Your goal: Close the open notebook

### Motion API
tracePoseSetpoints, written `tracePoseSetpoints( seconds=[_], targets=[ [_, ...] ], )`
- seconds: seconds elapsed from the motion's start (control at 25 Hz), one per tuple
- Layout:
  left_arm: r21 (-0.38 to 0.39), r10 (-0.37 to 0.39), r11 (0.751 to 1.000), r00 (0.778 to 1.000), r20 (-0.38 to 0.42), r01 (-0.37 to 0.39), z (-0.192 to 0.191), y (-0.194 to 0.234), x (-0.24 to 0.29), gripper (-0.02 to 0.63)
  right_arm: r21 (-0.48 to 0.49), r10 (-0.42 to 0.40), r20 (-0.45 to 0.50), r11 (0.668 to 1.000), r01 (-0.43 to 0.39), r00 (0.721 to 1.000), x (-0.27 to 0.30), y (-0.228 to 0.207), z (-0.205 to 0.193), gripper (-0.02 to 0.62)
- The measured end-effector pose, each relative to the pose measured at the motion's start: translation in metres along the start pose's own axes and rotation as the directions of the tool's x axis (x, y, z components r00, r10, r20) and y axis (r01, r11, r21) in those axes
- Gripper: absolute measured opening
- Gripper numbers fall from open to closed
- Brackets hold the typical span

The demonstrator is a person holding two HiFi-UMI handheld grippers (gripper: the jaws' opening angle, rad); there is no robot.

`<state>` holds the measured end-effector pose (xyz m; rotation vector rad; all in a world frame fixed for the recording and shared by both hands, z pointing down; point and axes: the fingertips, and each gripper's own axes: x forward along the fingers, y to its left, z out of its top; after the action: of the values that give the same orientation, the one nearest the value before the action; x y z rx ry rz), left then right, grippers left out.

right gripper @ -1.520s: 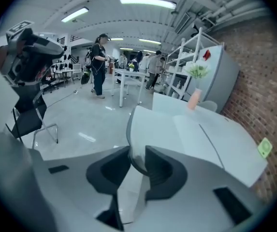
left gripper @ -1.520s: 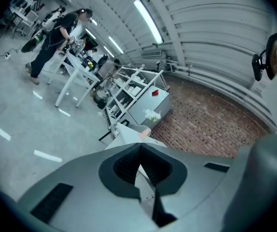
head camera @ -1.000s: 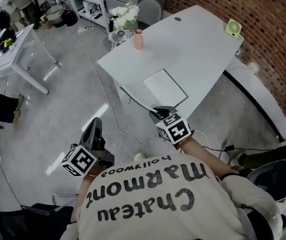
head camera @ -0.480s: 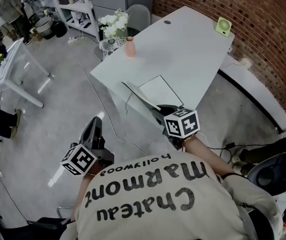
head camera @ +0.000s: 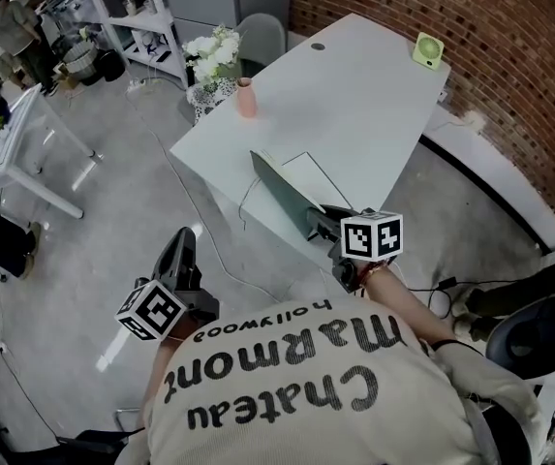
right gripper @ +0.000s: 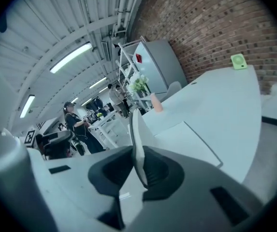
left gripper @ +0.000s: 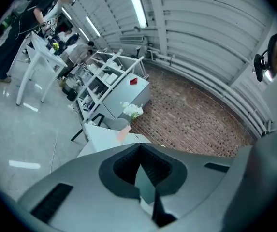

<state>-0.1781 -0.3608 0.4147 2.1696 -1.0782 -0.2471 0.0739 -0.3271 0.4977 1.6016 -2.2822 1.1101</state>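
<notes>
My right hand-held gripper (head camera: 314, 226) pinches the notebook cover (head camera: 279, 193) upright over the table (head camera: 374, 85); that thin edge grip could slip, letting it fall open.

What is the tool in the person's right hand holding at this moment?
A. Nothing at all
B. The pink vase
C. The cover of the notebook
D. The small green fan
C: the right gripper has its jaws closed on the edge of the notebook cover, which stands tilted up above the page that lies flat on the white table.
</notes>
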Motion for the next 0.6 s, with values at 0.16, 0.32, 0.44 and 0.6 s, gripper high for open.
tracePoseSetpoints(
  seconds=[0.16,0.32,0.44,0.6],
  targets=[
    [-0.001,0.003,1.000,1.000,-0.003,-0.003,-0.007,-0.002,0.002,0.002,0.024,0.000,0.030,1.000,-0.001,1.000,-0.002,-0.010,0.003,0.055],
    [-0.008,0.014,1.000,1.000,0.004,-0.014,-0.014,0.001,-0.002,0.001,0.044,-0.042,0.043,0.998,0.040,0.998,-0.005,-0.027,0.002,0.054],
    [-0.010,0.030,1.000,1.000,0.003,-0.030,-0.018,0.000,-0.004,0.001,0.068,-0.034,0.051,0.997,0.031,0.998,-0.006,-0.033,0.003,0.052],
    [-0.006,0.047,0.999,0.999,0.021,-0.046,-0.018,-0.007,-0.003,0.001,0.061,-0.024,0.043,0.998,0.022,0.999,-0.006,-0.039,0.005,0.051]
  ],
)
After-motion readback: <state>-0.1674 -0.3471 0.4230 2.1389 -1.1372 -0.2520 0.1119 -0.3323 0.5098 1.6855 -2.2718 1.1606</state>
